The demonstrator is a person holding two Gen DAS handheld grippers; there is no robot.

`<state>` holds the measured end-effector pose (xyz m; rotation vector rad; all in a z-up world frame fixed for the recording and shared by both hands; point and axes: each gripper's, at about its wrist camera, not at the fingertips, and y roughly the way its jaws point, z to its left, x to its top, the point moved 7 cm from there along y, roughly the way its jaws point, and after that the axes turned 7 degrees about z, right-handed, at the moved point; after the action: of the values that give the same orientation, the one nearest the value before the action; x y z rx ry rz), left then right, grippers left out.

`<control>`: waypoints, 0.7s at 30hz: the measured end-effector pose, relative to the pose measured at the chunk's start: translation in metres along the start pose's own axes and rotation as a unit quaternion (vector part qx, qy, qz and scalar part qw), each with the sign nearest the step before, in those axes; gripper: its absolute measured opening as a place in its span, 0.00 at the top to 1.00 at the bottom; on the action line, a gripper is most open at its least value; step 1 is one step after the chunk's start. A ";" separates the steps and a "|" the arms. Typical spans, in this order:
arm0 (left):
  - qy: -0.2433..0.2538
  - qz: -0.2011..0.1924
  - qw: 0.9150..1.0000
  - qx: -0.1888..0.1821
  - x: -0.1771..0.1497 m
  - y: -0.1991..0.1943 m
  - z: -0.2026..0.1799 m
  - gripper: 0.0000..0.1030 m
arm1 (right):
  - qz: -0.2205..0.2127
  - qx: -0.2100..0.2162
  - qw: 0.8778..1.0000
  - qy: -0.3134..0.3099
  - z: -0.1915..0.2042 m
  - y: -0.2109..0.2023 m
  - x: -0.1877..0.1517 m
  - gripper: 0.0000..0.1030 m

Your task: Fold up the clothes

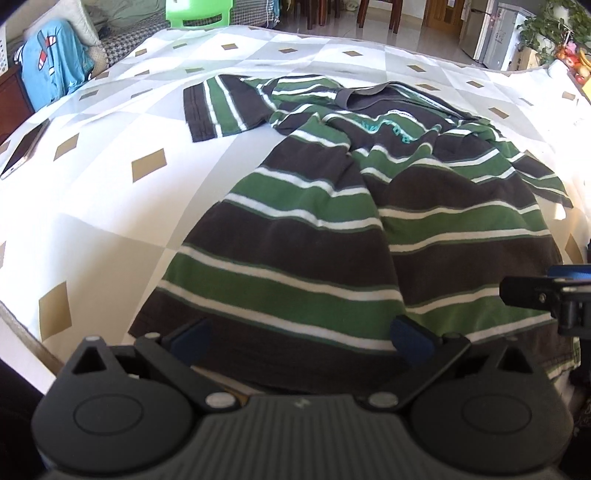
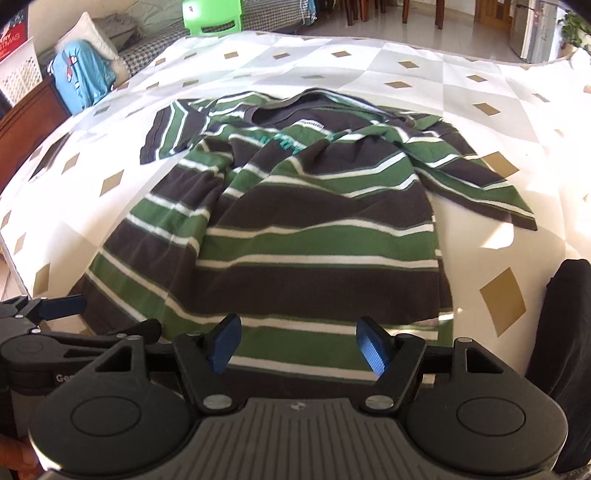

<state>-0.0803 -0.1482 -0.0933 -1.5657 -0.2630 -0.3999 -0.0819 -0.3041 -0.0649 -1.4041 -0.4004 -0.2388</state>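
A T-shirt point(image 1: 332, 229) striped in dark brown, green and white lies rumpled and face up on the white quilt point(image 1: 110, 206). Its collar point(image 1: 365, 98) is at the far end and its hem at the near end. One sleeve point(image 1: 214, 110) is spread flat to the left; the other point(image 2: 480, 184) trails right. My left gripper point(image 1: 301, 338) stands wide open over the hem's left part, pads clear of the cloth. My right gripper point(image 2: 300, 341) stands open over the hem of the shirt point(image 2: 314, 236) further right, gripping nothing. Each gripper shows at the edge of the other's view.
The quilt carries tan diamonds and grey squares. A flat tablet-like device point(image 1: 24, 147) lies at its left edge. A blue garment point(image 1: 51, 74) hangs at the back left by a green plastic stool point(image 1: 199, 13). Something black point(image 2: 565, 332) stands at the right.
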 end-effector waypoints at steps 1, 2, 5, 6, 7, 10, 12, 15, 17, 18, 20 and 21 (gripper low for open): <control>0.005 -0.004 1.000 -0.002 0.004 0.000 -0.003 0.00 | -0.003 -0.001 1.000 0.004 -0.004 -0.001 0.004 0.33; 0.007 -0.005 1.000 -0.007 0.008 0.000 -0.006 0.00 | -0.004 -0.001 1.000 0.007 -0.007 -0.002 0.007 0.33; 0.003 0.004 1.000 -0.025 0.020 0.005 -0.015 0.00 | -0.002 0.003 1.000 0.018 -0.016 -0.002 0.018 0.33; 0.002 0.008 1.000 -0.028 0.023 0.006 -0.017 0.00 | -0.002 0.003 1.000 0.017 -0.019 -0.002 0.021 0.33; 0.004 0.010 0.999 -0.030 0.027 0.008 -0.020 0.00 | -0.002 0.001 1.000 0.015 -0.022 -0.002 0.025 0.33; 0.013 0.015 0.999 -0.032 0.038 0.012 -0.025 0.00 | -0.002 0.001 1.000 0.010 -0.032 -0.001 0.036 0.33; 0.018 0.020 0.999 -0.036 0.046 0.014 -0.027 0.00 | 0.001 0.005 1.000 0.011 -0.038 0.000 0.042 0.33; 0.033 0.029 0.998 -0.037 0.060 0.018 -0.029 0.00 | 0.000 0.008 1.000 0.004 -0.049 -0.001 0.057 0.33; 0.044 0.030 0.998 -0.035 0.070 0.019 -0.030 0.00 | -0.008 0.004 1.000 -0.002 -0.058 -0.004 0.069 0.33; 0.055 0.029 0.998 -0.033 0.077 0.020 -0.031 0.00 | -0.016 -0.001 1.000 -0.003 -0.065 -0.006 0.075 0.34; 0.077 0.023 0.996 -0.029 0.088 0.020 -0.034 0.00 | -0.027 -0.007 1.000 0.000 -0.080 -0.007 0.088 0.36; 0.090 0.019 0.995 -0.028 0.094 0.020 -0.037 0.00 | -0.029 -0.008 1.000 0.003 -0.088 -0.007 0.094 0.41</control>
<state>0.0098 -0.1934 -0.0733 -1.5768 -0.0832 -0.5186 0.0121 -0.3849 -0.0309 -1.4081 -0.4356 -0.2932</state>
